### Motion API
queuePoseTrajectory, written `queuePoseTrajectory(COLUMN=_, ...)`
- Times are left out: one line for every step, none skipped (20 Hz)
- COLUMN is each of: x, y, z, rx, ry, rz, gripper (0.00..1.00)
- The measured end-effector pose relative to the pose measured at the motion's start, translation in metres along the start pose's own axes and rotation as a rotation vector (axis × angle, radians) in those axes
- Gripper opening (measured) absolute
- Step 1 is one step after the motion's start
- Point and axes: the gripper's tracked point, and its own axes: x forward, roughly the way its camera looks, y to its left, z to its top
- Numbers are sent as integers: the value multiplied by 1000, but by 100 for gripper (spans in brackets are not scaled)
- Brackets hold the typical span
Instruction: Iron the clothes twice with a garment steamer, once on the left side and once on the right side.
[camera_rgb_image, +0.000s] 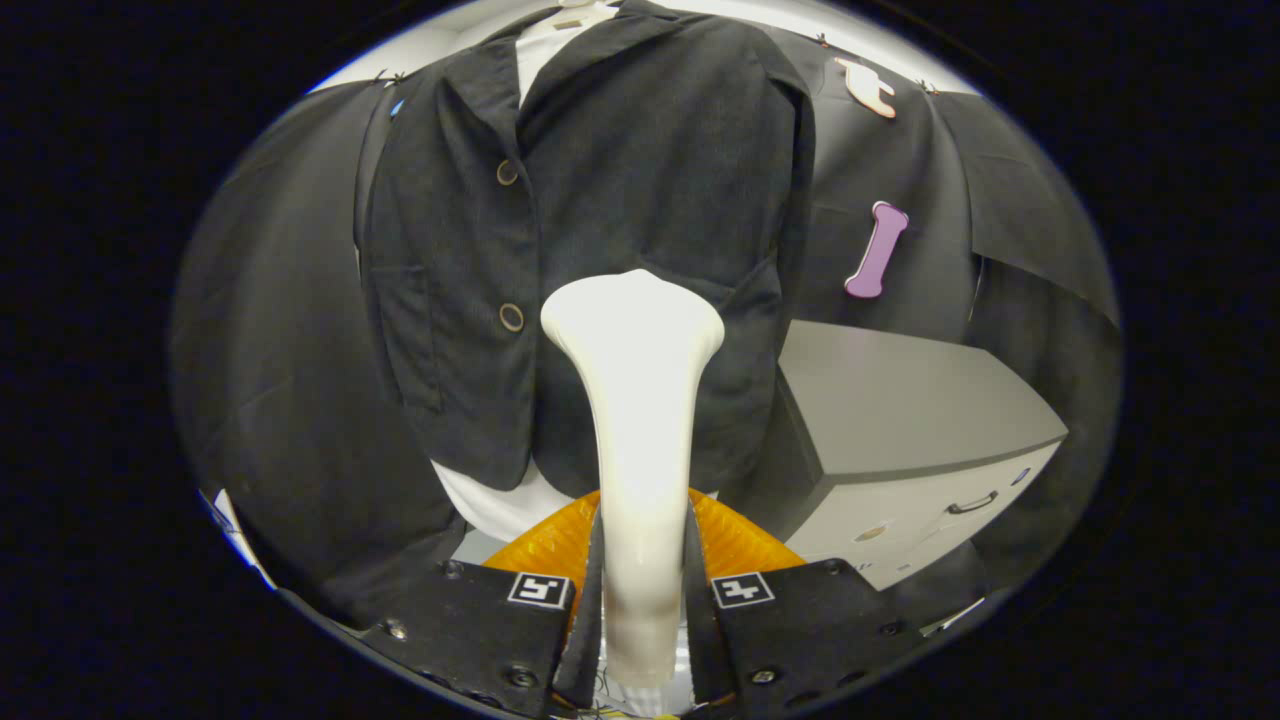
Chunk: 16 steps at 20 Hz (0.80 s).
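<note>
The gripper (642, 590) is closed on the steamer (636, 400), both fingers pressing its handle; its head touches the jacket (620, 200) at 12 o'clock. I would glide slowly, keeping the head flat.

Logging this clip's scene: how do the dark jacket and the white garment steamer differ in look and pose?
The jacket is dark cloth, hanging beyond the fingers; the steamer is smooth, white, rigid, clamped in the gripper. The jacket is broad with buttons; the steamer is narrow, flaring at its head. Both stand roughly upright.
</note>
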Motion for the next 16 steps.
queuePoseTrajectory(x=3, y=0, z=-6, rx=4, ry=10, rz=-4, gripper=38)
queuePoseTrajectory(x=6, y=0, z=-14, rx=3, ry=20, rz=-7, gripper=38)
queuePoseTrajectory(x=9, y=0, z=-20, rx=5, ry=30, rz=-5, gripper=38)
queuePoseTrajectory(x=10, y=2, z=-27, rx=4, ry=42, rz=-3, gripper=38)
queuePoseTrajectory(x=11, y=1, z=-32, rx=5, ry=51, rz=-3, gripper=38)
queuePoseTrajectory(x=11, y=-1, z=-38, rx=3, ry=60, rz=-4, gripper=38)
queuePoseTrajectory(x=12, y=-2, z=-42, rx=2, ry=67, rz=-3, gripper=38)
queuePoseTrajectory(x=12, y=-2, z=-46, rx=0, ry=75, rz=-3, gripper=38)
queuePoseTrajectory(x=13, y=-3, z=-50, rx=-2, ry=81, rz=-4, gripper=38)
queuePoseTrajectory(x=12, y=-3, z=-53, rx=-5, ry=87, rz=-4, gripper=38)
queuePoseTrajectory(x=10, y=-3, z=-53, rx=-2, ry=91, rz=-3, gripper=38)
queuePoseTrajectory(x=8, y=-3, z=-52, rx=3, ry=87, rz=-1, gripper=38)
queuePoseTrajectory(x=5, y=-3, z=-47, rx=3, ry=78, rz=-2, gripper=38)
queuePoseTrajectory(x=-1, y=-5, z=-40, rx=8, ry=64, rz=-5, gripper=38)
queuePoseTrajectory(x=-7, y=-5, z=-29, rx=21, ry=39, rz=-5, gripper=38)
queuePoseTrajectory(x=-13, y=-6, z=-17, rx=26, ry=17, rz=-3, gripper=38)
